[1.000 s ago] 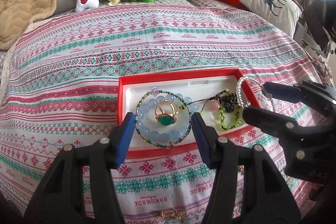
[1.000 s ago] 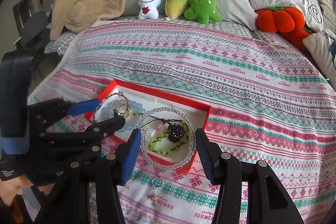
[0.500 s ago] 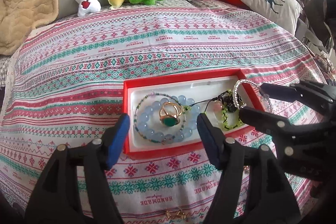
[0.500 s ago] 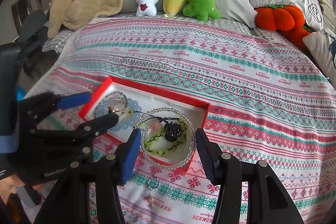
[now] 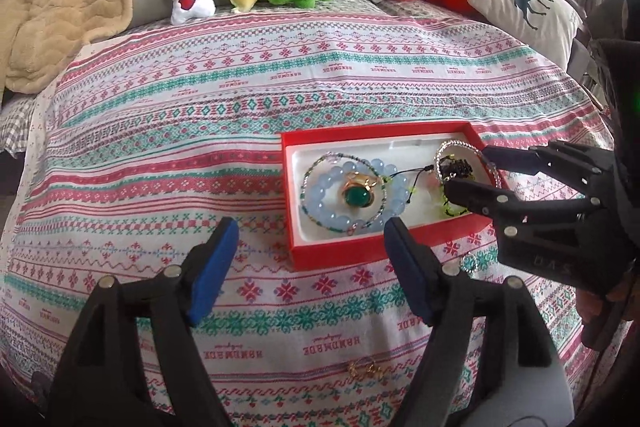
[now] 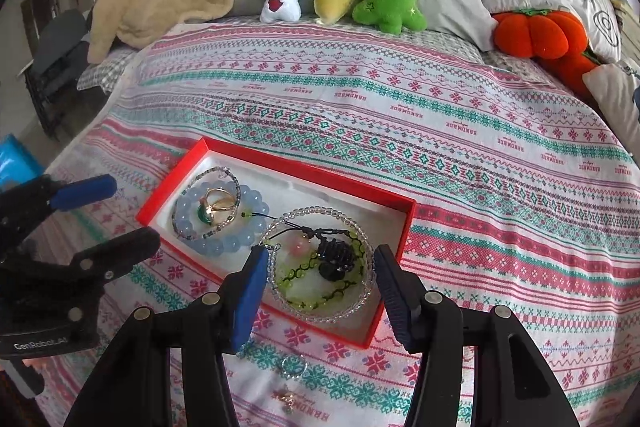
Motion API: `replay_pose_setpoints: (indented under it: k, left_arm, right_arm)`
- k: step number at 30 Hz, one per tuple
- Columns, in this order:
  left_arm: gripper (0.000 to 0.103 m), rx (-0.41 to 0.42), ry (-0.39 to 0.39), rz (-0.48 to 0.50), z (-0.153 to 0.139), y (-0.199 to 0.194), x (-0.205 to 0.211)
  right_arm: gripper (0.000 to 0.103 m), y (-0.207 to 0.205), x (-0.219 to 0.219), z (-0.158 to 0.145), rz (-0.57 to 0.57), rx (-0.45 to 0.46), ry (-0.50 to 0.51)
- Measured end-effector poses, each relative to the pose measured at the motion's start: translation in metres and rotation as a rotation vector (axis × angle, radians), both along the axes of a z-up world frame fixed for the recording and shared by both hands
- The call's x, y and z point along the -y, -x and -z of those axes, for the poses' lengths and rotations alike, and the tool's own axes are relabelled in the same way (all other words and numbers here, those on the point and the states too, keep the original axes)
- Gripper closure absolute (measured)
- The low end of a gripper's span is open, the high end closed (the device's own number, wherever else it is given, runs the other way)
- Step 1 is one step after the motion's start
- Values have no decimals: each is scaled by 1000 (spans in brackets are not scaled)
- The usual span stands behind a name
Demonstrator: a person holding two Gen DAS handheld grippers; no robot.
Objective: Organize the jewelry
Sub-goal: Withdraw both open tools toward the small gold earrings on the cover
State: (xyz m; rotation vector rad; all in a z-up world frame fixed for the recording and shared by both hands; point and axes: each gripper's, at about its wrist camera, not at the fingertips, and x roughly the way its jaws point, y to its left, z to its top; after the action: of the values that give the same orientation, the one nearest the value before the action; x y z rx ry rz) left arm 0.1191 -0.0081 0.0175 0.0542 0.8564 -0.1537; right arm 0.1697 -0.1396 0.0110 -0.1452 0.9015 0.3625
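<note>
While its blue-padded jaws are standing wide apart and gripping nothing, the right gripper (image 6: 318, 281) is hovering over the near end of the shallow red cardboard box (image 6: 390, 269), straddling the clear beaded bracelet (image 6: 320, 265) lying there, probably having just set it in. Farther along the box, a pale blue bead bracelet (image 6: 224, 221) is ringing a gold ring with a green stone (image 6: 214, 209). The left gripper (image 5: 308, 269), likewise open and empty, is waiting beside the box. Just outside it, a small silver ring (image 6: 294, 365) and a gold trinket (image 6: 288, 401) are lying on the patterned bedspread (image 6: 460, 155), seemingly awaiting collection.

Small gold piece (image 5: 366, 369) unidentifiable.
</note>
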Motion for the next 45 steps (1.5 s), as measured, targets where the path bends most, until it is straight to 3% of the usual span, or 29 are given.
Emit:
replay_pose_setpoints:
  k: [6,8,17,29,45]
  left_arm:
    - [26,-10,-2,-13,1,6,-9]
    - [24,-12,-1,-16,1,9,-10]
    - [20,-39,-3,-16,1,27,-17]
    - [20,-95,-27,10,13,53,-17]
    - [20,-148,-43,53,36,83,-24]
  right_arm:
    - [26,3,-5,-5,-18,19,-10]
    - [24,6,-5,-8,-19,29,-14]
    - [23,27,12,-20,-1,44,2]
    - [22,72,21,-17,-29,-8,-9]
    - [22,112,23,13,-101,-70,33]
